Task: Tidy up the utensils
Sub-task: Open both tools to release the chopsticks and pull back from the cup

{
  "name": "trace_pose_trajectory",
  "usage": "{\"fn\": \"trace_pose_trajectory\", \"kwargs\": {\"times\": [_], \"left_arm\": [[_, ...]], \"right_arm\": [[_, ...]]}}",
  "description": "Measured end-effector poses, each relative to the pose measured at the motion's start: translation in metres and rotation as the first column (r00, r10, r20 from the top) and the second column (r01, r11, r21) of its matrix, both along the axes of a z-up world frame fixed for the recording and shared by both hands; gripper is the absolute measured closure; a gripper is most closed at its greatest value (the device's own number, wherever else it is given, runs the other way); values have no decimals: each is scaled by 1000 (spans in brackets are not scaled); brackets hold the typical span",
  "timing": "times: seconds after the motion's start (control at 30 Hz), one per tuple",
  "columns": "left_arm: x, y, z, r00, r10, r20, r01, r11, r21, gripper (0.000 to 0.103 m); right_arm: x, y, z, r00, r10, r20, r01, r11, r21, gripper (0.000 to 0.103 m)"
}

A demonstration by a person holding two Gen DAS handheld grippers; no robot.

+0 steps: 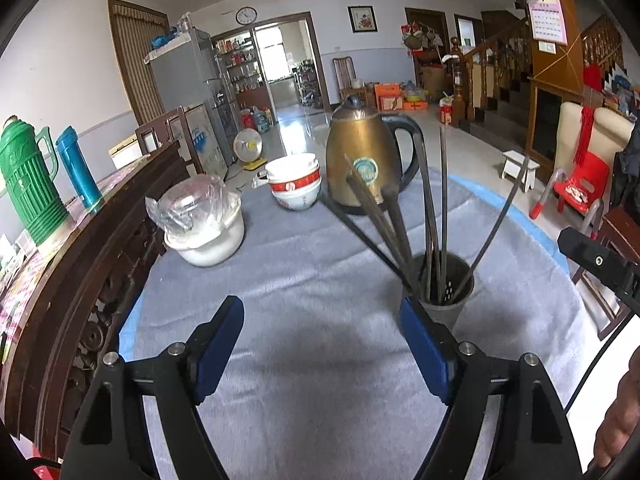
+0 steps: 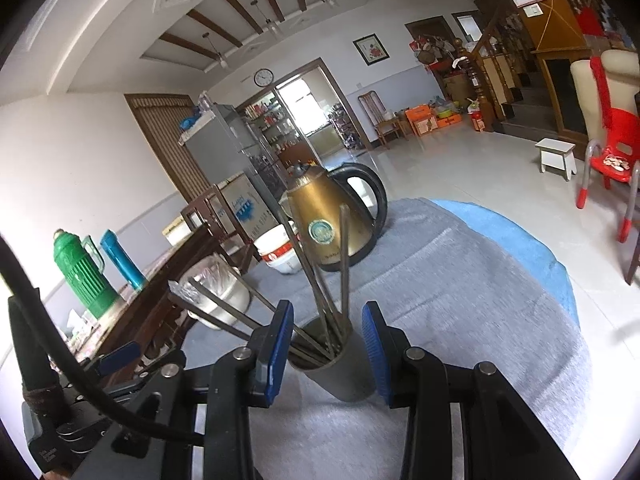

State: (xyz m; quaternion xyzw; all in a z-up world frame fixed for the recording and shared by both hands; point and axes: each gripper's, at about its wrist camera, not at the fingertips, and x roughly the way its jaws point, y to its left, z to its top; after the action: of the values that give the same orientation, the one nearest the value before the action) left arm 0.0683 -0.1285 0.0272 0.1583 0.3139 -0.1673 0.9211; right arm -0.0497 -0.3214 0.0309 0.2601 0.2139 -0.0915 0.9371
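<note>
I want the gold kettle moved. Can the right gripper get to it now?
Probably not straight on. The right gripper sits open around the chopstick holder, and that holder and its chopsticks stand between it and the kettle.

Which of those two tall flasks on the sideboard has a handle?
The green flask, the bigger ribbed one nearer the picture's left edge, has a handle on its side. The blue flask beside it is a slim, plain cylinder without one.

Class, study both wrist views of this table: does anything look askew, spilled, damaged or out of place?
Nothing is spilled or broken. The only untidy thing is the chopsticks: they splay in all directions from the dark holder cup, several leaning far left towards the stacked bowls instead of standing bundled.
</note>
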Motion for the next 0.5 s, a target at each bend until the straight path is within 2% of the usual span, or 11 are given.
{"fn": "trace_pose_trajectory", "kwargs": {"times": [0.07, 0.5], "left_arm": [[-2, 2, -5, 1000, 5, -9, -5, 1000, 14, 22], [-13, 16, -49, 991, 34, -128, -25, 997, 69, 22]], "right_arm": [[-3, 3, -3, 1000, 2, -8, -2, 1000, -14, 43], [-24, 28, -26, 995, 8, -104, -20, 994, -111, 42]]}}
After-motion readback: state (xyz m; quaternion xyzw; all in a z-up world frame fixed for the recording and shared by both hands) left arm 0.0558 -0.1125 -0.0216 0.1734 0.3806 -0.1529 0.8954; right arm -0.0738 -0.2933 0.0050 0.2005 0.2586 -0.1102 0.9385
